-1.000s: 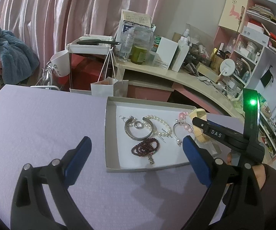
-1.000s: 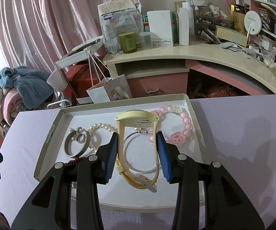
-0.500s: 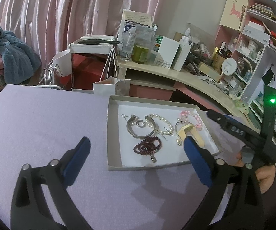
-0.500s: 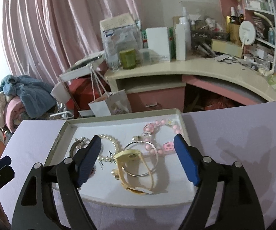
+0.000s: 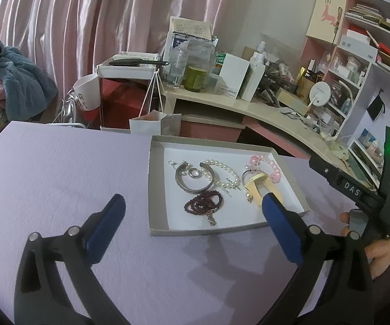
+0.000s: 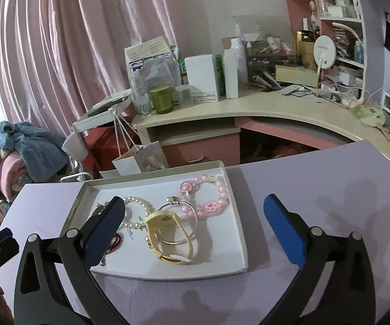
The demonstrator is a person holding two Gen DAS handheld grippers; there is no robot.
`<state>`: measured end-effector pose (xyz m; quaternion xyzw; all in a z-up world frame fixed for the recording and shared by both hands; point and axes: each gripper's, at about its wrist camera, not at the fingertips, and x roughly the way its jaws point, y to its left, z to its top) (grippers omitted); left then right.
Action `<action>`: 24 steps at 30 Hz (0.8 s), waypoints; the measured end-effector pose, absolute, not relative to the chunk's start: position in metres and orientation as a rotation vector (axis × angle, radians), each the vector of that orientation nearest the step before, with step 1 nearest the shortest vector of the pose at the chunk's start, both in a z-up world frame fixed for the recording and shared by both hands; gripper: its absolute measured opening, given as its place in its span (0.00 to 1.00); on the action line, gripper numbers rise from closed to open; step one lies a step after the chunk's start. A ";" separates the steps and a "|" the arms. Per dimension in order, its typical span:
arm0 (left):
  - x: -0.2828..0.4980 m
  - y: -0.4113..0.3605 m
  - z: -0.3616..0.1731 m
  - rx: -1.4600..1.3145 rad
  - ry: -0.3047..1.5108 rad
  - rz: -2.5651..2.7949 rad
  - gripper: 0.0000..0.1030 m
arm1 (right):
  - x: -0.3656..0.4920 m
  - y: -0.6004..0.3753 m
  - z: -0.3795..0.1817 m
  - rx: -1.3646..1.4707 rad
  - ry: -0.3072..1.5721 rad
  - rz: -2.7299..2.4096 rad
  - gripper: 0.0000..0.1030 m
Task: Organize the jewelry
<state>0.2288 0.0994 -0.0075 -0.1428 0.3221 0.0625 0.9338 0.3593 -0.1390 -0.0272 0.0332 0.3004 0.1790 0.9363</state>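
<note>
A shallow grey-rimmed tray [image 5: 155, 189] [image 6: 240, 216] sits on the purple table and holds the jewelry. In it lie a yellow watch [image 5: 254, 187] [image 6: 165, 233], a pink bead bracelet [image 5: 273, 172] [image 6: 218, 197], a pearl bracelet [image 5: 227, 174] [image 6: 138, 208], a silver bangle [image 5: 192, 184], a thin silver hoop [image 6: 182, 223] and a dark red bead bracelet [image 5: 204, 203]. My right gripper [image 6: 195, 207] hovers over the tray's near side. Its jaws are opening wide, and nothing touches the pads. My left gripper [image 5: 192, 208] stands open before the tray's near left corner, holding nothing.
Behind the table runs a curved cream desk [image 6: 249, 105] crowded with boxes, bottles and a round mirror. A white paper bag [image 5: 154, 124] hangs just beyond the tray. A heap of blue and pink clothes [image 6: 19, 146] lies at far left. A hand [image 5: 376, 254] grips the right tool.
My right gripper has opened and let go of the yellow watch, which now lies in the tray on its side. That gripper drew back and rose a little. The left gripper stayed put.
</note>
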 end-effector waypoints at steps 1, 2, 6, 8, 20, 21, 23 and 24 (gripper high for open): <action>0.228 0.099 -0.006 -0.293 0.656 0.128 0.98 | 0.358 -0.140 -0.028 0.070 0.613 0.362 0.99; 0.226 0.099 -0.006 -0.293 0.652 0.128 0.98 | 0.356 -0.142 -0.028 0.073 0.611 0.361 0.99; 0.218 0.097 0.000 -0.281 0.636 0.142 0.98 | 0.345 -0.148 -0.024 0.084 0.601 0.360 0.99; 0.210 0.094 0.005 -0.274 0.617 0.147 0.98 | 0.334 -0.151 -0.019 0.085 0.578 0.362 0.99; 0.156 0.076 0.028 -0.254 0.510 0.173 0.98 | 0.272 -0.169 -0.006 0.100 0.490 0.389 0.99; 0.152 0.075 0.027 -0.259 0.507 0.172 0.98 | 0.267 -0.171 -0.008 0.097 0.489 0.388 0.99; 0.147 0.074 0.026 -0.264 0.503 0.170 0.98 | 0.262 -0.173 -0.011 0.100 0.492 0.389 0.99; 0.145 0.073 0.025 -0.264 0.501 0.168 0.98 | 0.259 -0.174 -0.013 0.103 0.493 0.388 0.99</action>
